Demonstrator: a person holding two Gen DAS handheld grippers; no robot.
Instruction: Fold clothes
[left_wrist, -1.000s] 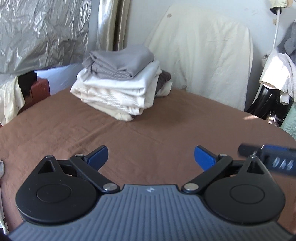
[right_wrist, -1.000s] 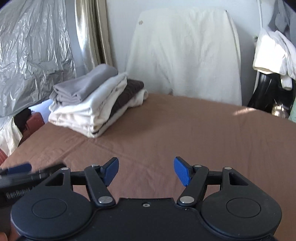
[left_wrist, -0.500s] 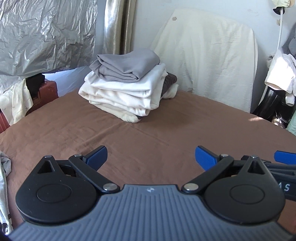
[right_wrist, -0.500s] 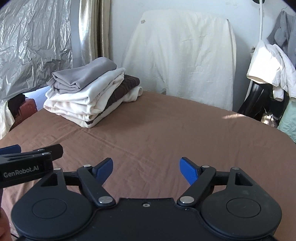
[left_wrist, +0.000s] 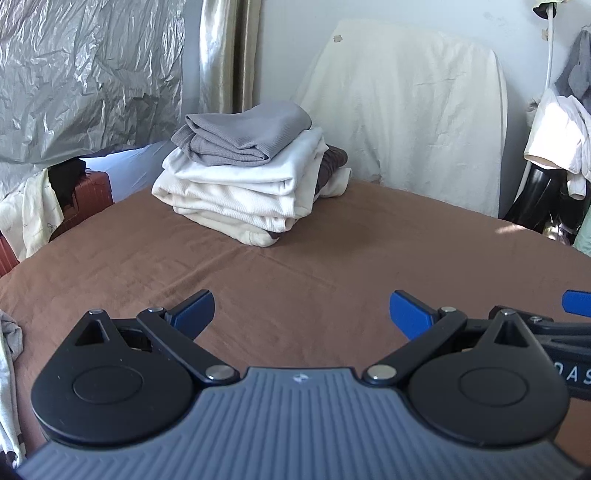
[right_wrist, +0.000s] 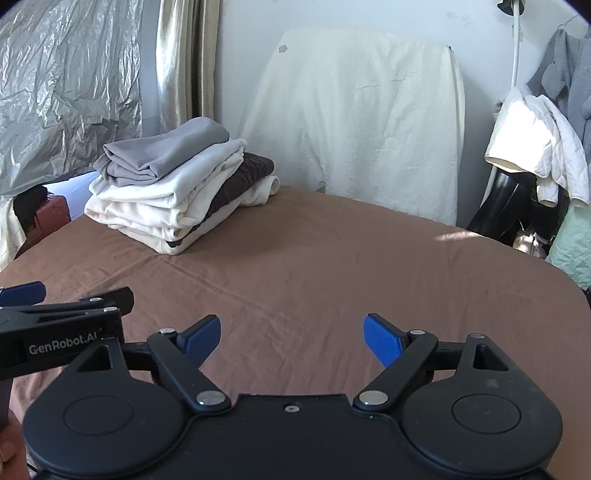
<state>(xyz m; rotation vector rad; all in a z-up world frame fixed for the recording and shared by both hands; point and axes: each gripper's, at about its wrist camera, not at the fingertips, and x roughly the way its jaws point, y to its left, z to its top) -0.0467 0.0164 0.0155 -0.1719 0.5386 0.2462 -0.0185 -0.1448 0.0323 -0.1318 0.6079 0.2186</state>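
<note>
Vs a sec ago both views sit higher, showing more wall. Right gripper (right_wrist: 291, 332), black w/ blue pads, has spread wider and is opening now, nothing between jaws. Left gripper (left_wrist: 301, 312), same build, is wide open and empty. Both tilt down over the brown bedsheet (left_wrist: 295, 266). The folded stack of cream, white, brown and grey clothes (left_wrist: 251, 177) sits far left on the sheet. Only the left view shows crumpled cloth (left_wrist: 9, 332) at the left edge; only the right view shows the "GenRobot.AI" label (right_wrist: 62, 347).
</note>
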